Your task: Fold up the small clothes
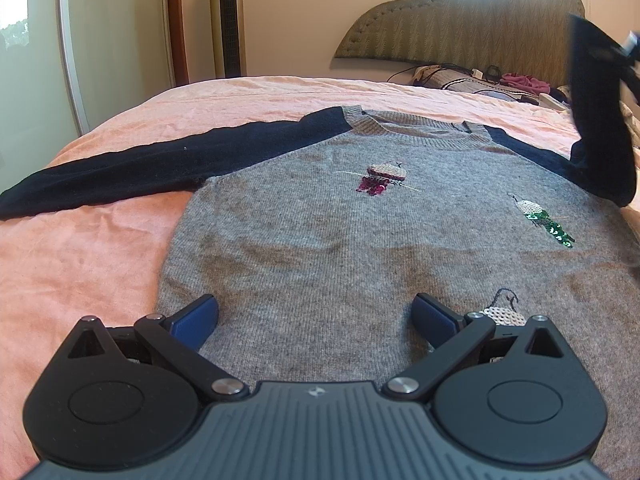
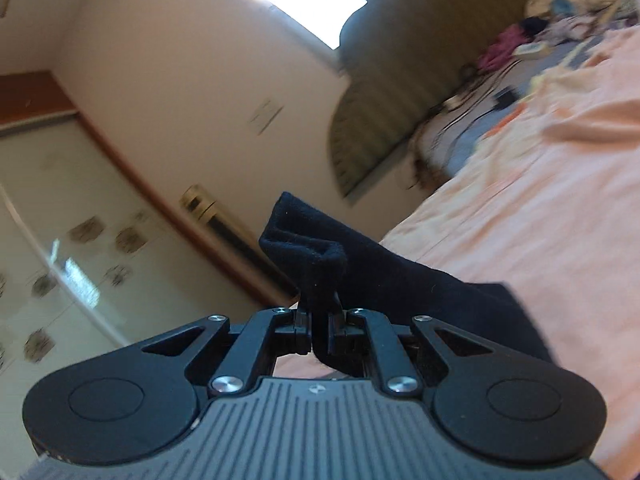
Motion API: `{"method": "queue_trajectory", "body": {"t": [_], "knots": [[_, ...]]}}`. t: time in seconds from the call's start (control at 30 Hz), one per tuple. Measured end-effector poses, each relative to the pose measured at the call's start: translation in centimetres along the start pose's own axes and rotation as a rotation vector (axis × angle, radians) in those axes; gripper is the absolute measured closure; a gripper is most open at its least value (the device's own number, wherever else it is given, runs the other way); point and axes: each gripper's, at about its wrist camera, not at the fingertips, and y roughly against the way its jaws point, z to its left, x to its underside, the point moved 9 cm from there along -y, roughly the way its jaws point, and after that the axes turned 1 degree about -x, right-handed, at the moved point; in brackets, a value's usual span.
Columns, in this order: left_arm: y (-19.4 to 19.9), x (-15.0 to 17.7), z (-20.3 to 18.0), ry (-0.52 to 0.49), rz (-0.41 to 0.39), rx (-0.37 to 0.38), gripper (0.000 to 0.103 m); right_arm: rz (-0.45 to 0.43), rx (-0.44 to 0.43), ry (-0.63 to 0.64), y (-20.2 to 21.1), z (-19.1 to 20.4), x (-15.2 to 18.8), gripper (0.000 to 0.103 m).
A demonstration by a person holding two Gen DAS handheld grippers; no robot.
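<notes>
A small grey knit sweater [image 1: 320, 240] with dark navy sleeves and sequin patches lies flat, front up, on the pink bedsheet [image 1: 80, 264]. Its left sleeve [image 1: 120, 172] is spread out to the left. My left gripper [image 1: 316, 316] is open, low over the sweater's lower part, jaws wide apart and empty. My right gripper [image 2: 319, 320] is shut on the cuff end of the right navy sleeve [image 2: 320, 248] and holds it lifted off the bed. In the left wrist view the raised right sleeve [image 1: 596, 120] hangs at the right edge.
A padded headboard [image 1: 460, 20] stands at the far end. Loose clothes and cables [image 1: 500, 80] lie by it. A tower fan [image 1: 228, 16] and a sliding wardrobe door [image 1: 112, 32] stand beyond the bed's left side.
</notes>
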Motion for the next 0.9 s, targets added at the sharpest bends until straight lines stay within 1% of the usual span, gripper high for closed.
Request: {"method": "queue_trajectory", "body": {"t": [0.07,0.1,0.13,0.17,0.2,0.23,0.27,0.3,0.43,0.5,0.53,0.57,0.6,0.67,0.7,0.73,0.77,0.8,0.83,0.9], "knots": [[0.0,0.0,0.0,-0.001,0.001,0.002,0.0,0.097,-0.058,-0.018,-3.4,2.7,3.6,0.086],[0.0,0.0,-0.1,-0.001,0.001,0.002,0.0,0.158,-0.057,-0.022,-5.1,3.7,5.9,0.08],[0.0,0.0,-0.1,-0.002,0.001,0.002,0.0,0.2,-0.028,-0.032,-6.3,3.9,7.6,0.055],[0.0,0.0,-0.1,-0.001,0.001,0.002,0.0,0.214,0.012,-0.048,-6.7,3.6,8.7,0.04],[0.0,0.0,-0.1,-0.001,0.001,0.002,0.0,0.199,0.039,-0.07,-6.1,3.6,10.1,0.031],[0.0,0.0,-0.1,-0.002,0.001,0.002,0.0,0.185,0.035,-0.092,-5.3,3.5,10.7,0.033],[-0.1,0.1,-0.2,-0.001,0.001,0.002,0.0,0.182,0.031,-0.107,-4.3,3.5,11.3,0.033],[-0.1,0.1,-0.2,-0.002,0.001,0.001,0.0,0.187,0.046,-0.102,-2.8,2.7,11.9,0.033],[-0.2,0.0,-0.2,0.0,0.012,-0.001,0.0,0.169,0.192,0.064,2.2,0.4,14.1,0.032],[-0.2,-0.2,-0.2,0.004,0.046,0.003,0.0,0.151,0.256,0.134,4.5,-0.9,14.7,0.031],[-0.3,-0.5,0.0,0.021,0.078,0.006,0.0,0.14,0.281,0.168,5.5,-1.6,14.9,0.031],[-0.3,-1.2,0.3,0.061,0.109,0.025,0.0,0.125,0.303,0.199,6.4,-2.0,15.0,0.029],[-0.1,-2.4,0.5,0.124,0.112,0.073,0.0,0.111,0.319,0.197,6.8,-2.7,15.1,0.028],[0.6,-5.7,0.7,0.258,0.057,0.182,0.0,0.075,0.283,0.141,7.4,-3.1,14.7,0.027],[0.8,-7.7,0.7,0.316,0.034,0.237,0.0,0.063,0.286,0.14,7.6,-3.2,14.5,0.022],[0.4,-9.3,0.2,0.359,0.028,0.298,0.0,0.06,0.295,0.14,7.5,-3.3,14.4,0.02],[-0.3,-10.5,-0.6,0.381,0.043,0.357,0.0,0.063,0.292,0.135,7.5,-3.4,14.4,0.02],[-1.5,-11.2,-1.4,0.385,0.066,0.394,0.0,0.064,0.286,0.129,7.5,-3.5,14.3,0.02],[-2.8,-11.4,-2.2,0.371,0.091,0.397,0.0,0.064,0.285,0.124,7.1,-3.5,14.2,0.02],[-5.9,-10.9,-3.3,0.331,0.159,0.346,0.0,0.064,0.283,0.111,7.0,-3.7,14.1,0.02]]}}
